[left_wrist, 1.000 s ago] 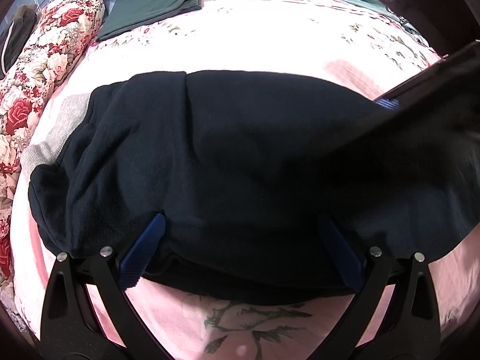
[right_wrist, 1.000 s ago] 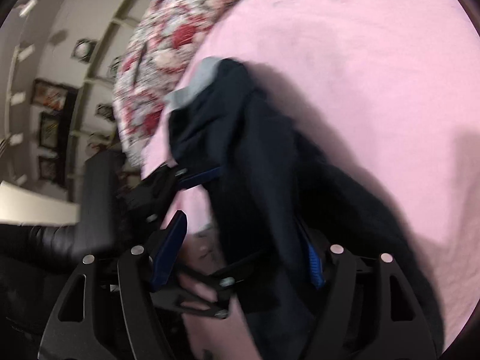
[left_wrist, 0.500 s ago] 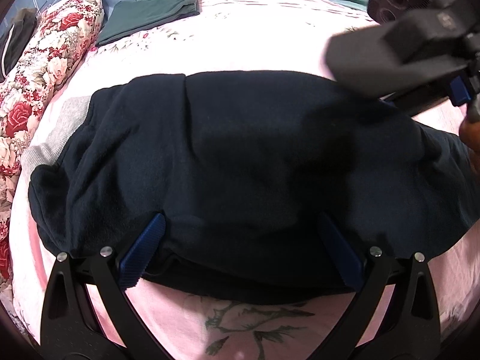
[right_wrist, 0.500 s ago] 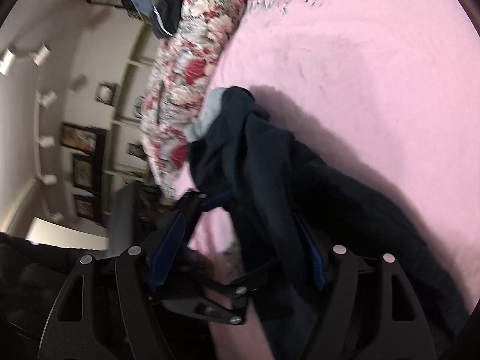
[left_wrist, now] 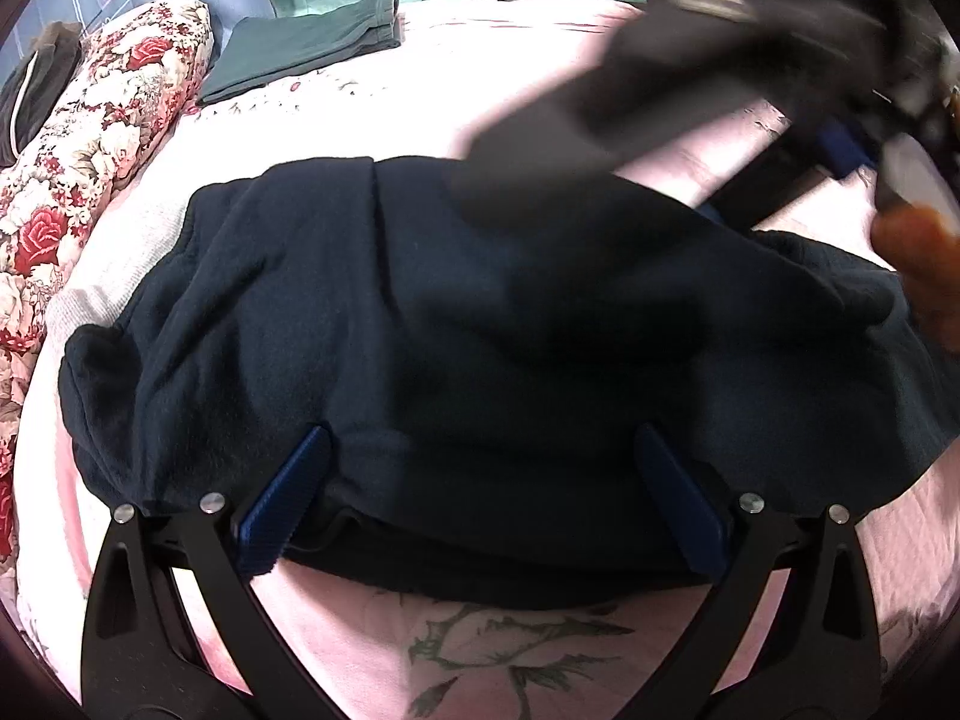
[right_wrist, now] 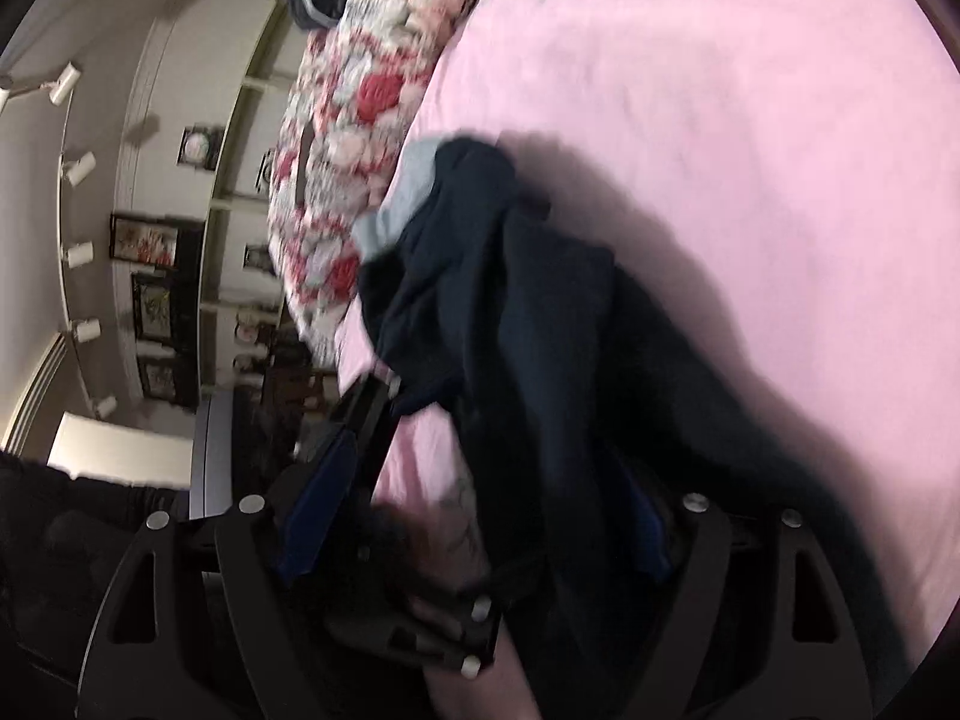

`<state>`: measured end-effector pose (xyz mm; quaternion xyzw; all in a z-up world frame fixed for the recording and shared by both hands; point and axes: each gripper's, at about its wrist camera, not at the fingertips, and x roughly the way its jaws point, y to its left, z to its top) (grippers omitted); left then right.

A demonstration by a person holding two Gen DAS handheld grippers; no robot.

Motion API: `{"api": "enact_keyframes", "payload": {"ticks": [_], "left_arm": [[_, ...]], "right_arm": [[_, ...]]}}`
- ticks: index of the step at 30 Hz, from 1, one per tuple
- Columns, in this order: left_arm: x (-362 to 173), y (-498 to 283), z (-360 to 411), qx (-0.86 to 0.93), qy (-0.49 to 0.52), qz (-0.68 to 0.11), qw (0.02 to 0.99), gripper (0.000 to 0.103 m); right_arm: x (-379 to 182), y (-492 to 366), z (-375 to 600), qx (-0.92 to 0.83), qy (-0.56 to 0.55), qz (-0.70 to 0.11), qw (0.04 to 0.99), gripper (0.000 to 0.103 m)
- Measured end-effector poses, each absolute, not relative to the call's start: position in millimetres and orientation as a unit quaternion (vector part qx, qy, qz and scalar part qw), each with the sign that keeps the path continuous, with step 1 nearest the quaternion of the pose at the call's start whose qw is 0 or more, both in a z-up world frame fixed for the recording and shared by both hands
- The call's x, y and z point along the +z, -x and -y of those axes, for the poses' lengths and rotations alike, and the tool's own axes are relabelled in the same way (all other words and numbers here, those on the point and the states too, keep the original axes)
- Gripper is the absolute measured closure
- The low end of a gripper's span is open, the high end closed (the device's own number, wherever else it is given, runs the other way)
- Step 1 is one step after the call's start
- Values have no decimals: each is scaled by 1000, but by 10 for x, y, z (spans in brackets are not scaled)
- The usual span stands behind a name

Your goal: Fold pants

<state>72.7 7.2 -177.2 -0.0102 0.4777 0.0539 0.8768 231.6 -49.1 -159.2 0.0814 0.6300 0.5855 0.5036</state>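
Navy pants [left_wrist: 480,324] bunched on pink bedsheet [left_wrist: 540,60].
Left gripper [left_wrist: 480,498] spread wide at hem; right gripper [right_wrist: 480,510] wide too, cloth draped across.

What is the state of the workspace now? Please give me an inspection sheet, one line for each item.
Surface: pink bedsheet with a floral print, on a bed.
Job's things: dark navy pants, bunched and partly folded; a grey part shows at the left edge.
Clutter: folded green garment at the far side; floral pillow along the left edge, dark clothing behind it.
Grippers: left tool open, fingers spread at the pants' near edge; right tool open, pants draped between its fingers, picture blurred.
Cables: nothing seen.
Surroundings: wall with framed pictures and spotlights in the right wrist view.
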Motion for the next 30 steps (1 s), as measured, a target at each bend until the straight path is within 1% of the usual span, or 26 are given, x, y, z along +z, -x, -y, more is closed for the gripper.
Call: {"api": "enact_keyframes", "payload": {"ticks": [1,4,5,6,9,13,15,18,22,25,30], "left_arm": [[-1772,-729,-71,54,10,-478,877,2],[-1772,-733,-71,55,11,-480,876,2],[-1772,-738,-73,55,11,-481,875,2],[-1773,-742,-75,55,11,-482,875,2],[-1771,-763,-80,53,10,-487,872,2],[-1776,-827,-84,53,10,-494,868,2],[-1771,-848,-92,53,10,-497,866,2],[-1768,-895,-119,52,11,-505,862,2],[-1764,-962,-155,52,13,-518,854,2],[-1763,-1004,-190,53,14,-524,850,2],[-1767,-1051,-233,55,14,-531,846,2]], "right_arm": [[-1560,-2374,508,580,-93,-615,525,23],[-1400,-2661,744,548,-172,-546,610,33],[-1352,-2766,834,534,-195,-526,633,33],[-1355,-2822,845,528,-197,-529,635,33],[-1346,-2752,765,550,-189,-561,590,33],[-1321,-2641,890,510,-171,-578,613,32],[-1454,-2620,909,504,-184,-612,582,32],[-1591,-2471,687,499,-120,-655,554,31],[-1573,-2270,534,522,-86,-667,524,26],[-1495,-2193,558,525,-72,-662,530,26],[-1417,-2184,712,536,-94,-646,535,26]]}}
